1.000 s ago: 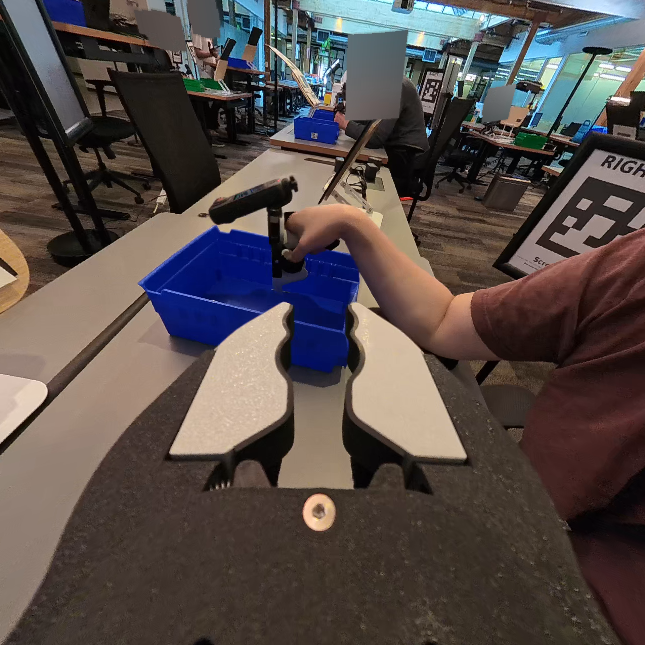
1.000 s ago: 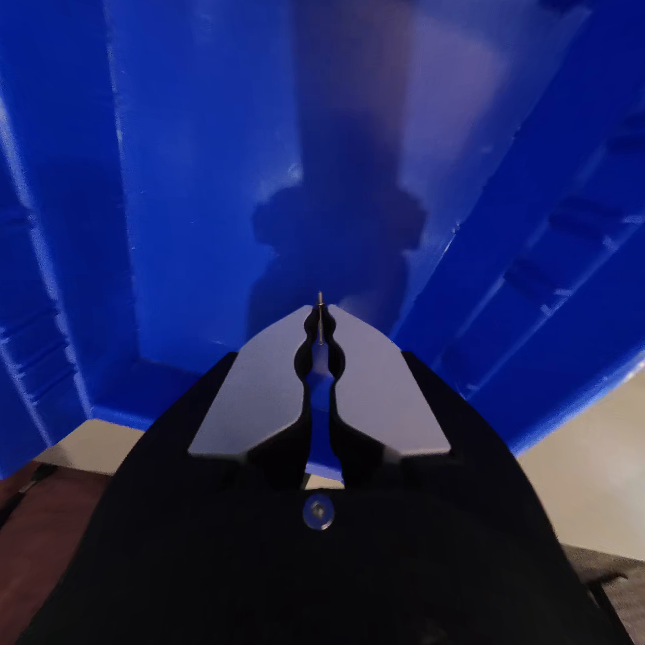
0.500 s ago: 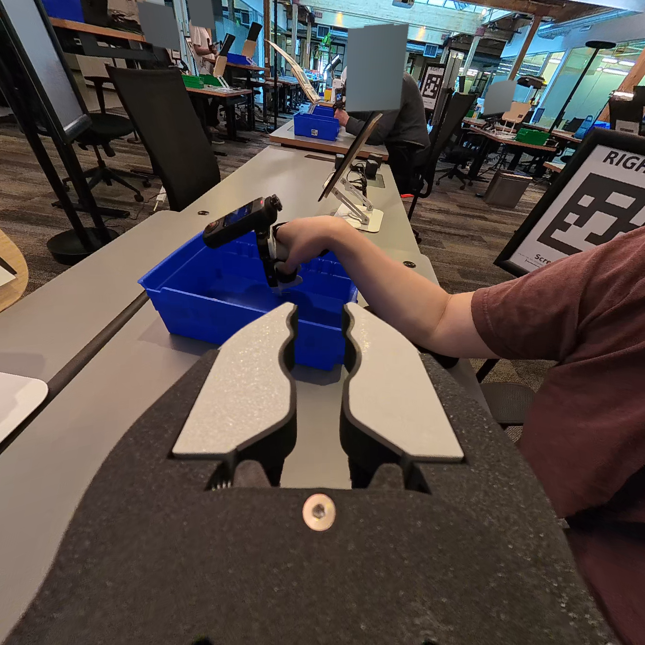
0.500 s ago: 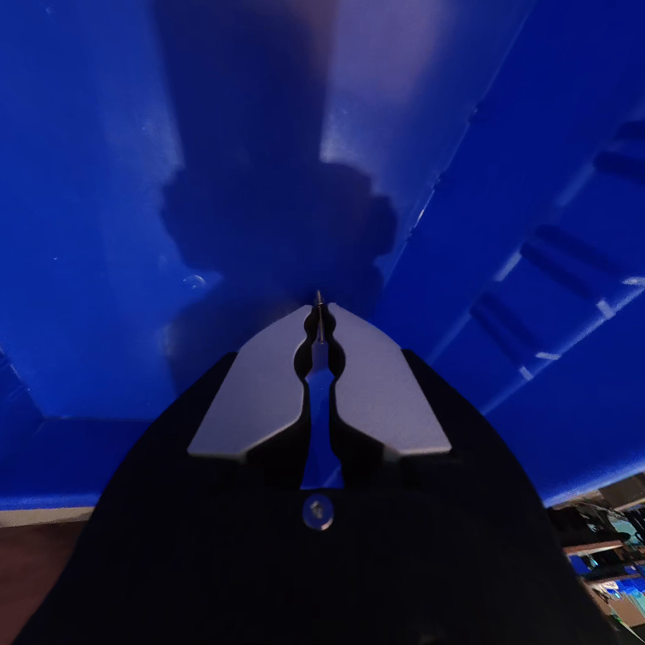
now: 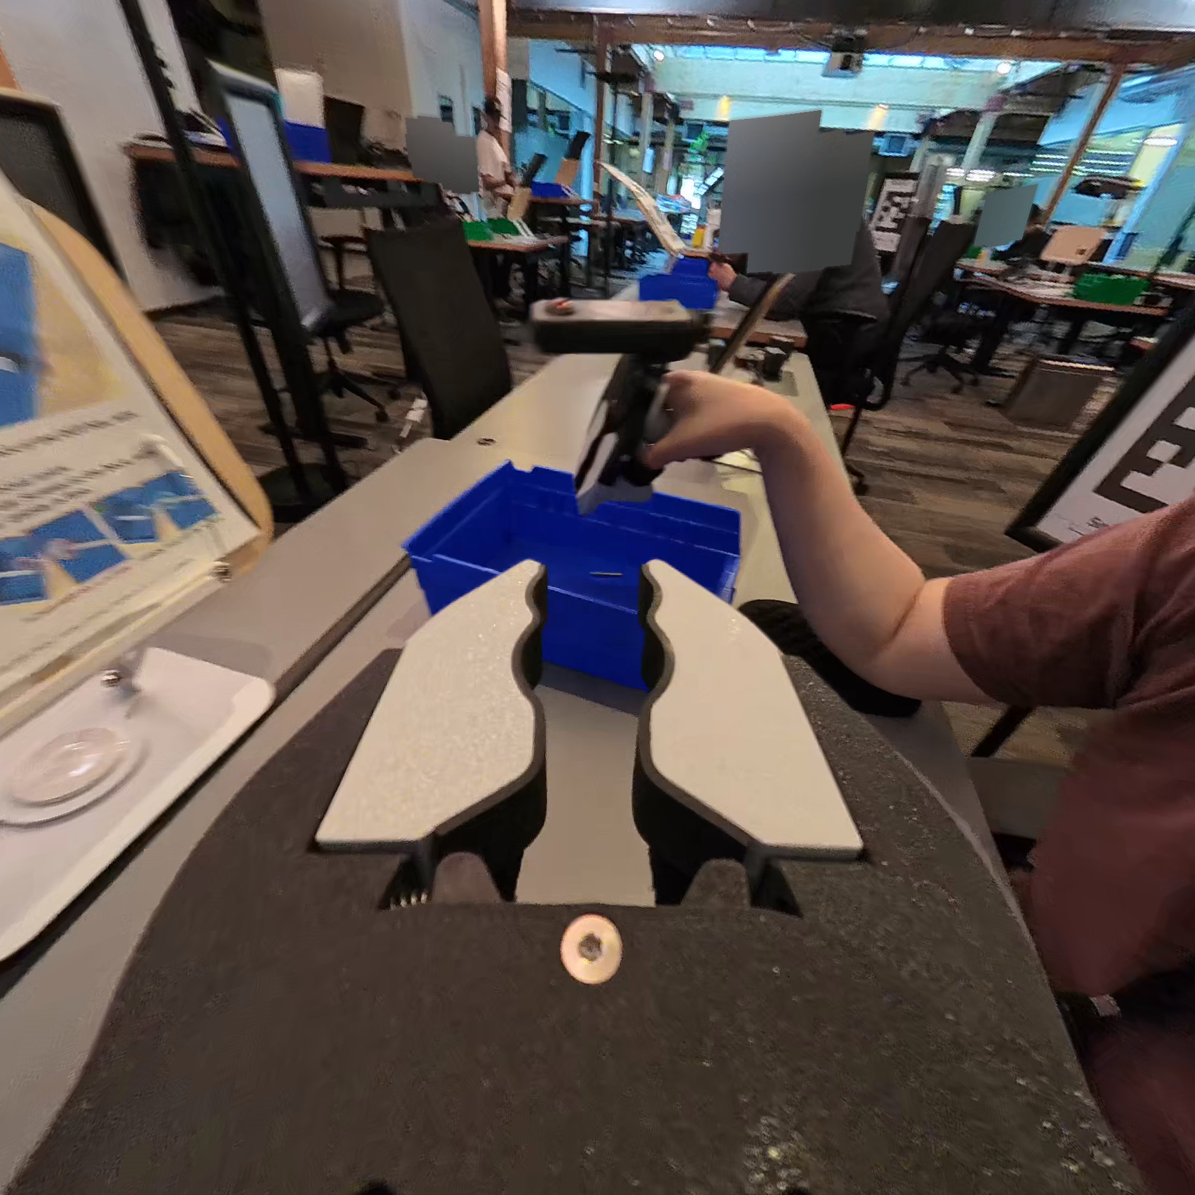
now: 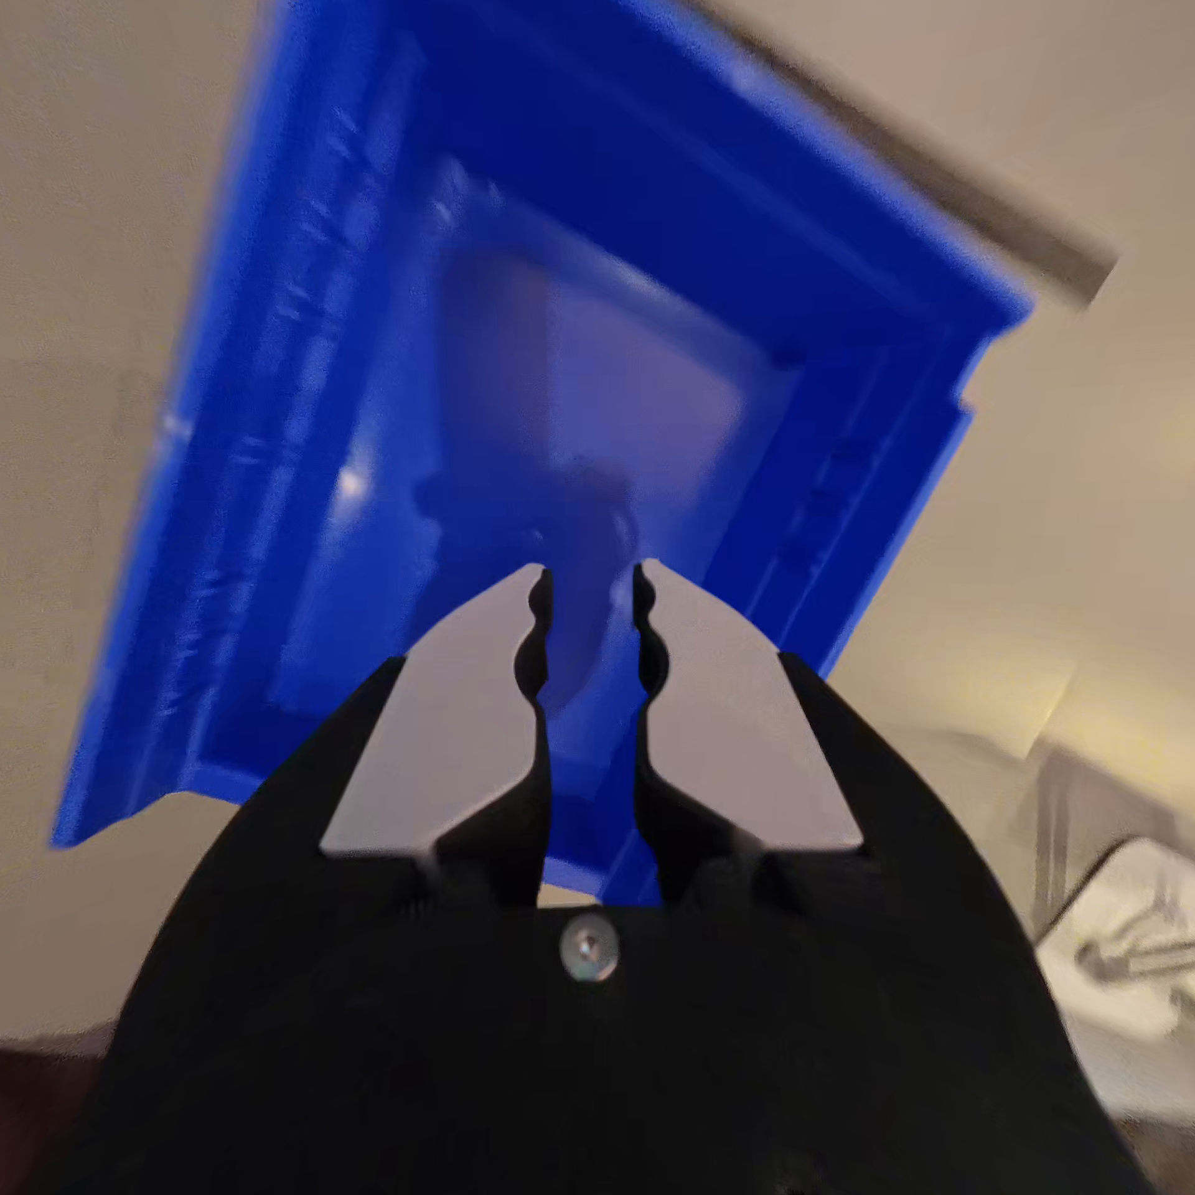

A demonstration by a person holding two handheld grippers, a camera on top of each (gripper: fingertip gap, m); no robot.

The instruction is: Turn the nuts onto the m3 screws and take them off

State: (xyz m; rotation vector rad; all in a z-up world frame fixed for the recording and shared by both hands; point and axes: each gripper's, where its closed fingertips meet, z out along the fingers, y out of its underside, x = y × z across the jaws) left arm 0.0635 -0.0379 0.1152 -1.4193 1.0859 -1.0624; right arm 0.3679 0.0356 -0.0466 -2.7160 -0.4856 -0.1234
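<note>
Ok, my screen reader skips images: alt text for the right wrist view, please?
The open right gripper, holding nothing, hangs above a blue bin on a pale table. The picture is blurred.

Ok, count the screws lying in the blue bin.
1: a small dark screw lies inside the blue bin, near its front wall. The right wrist view is blurred, so others may be hidden.
</note>
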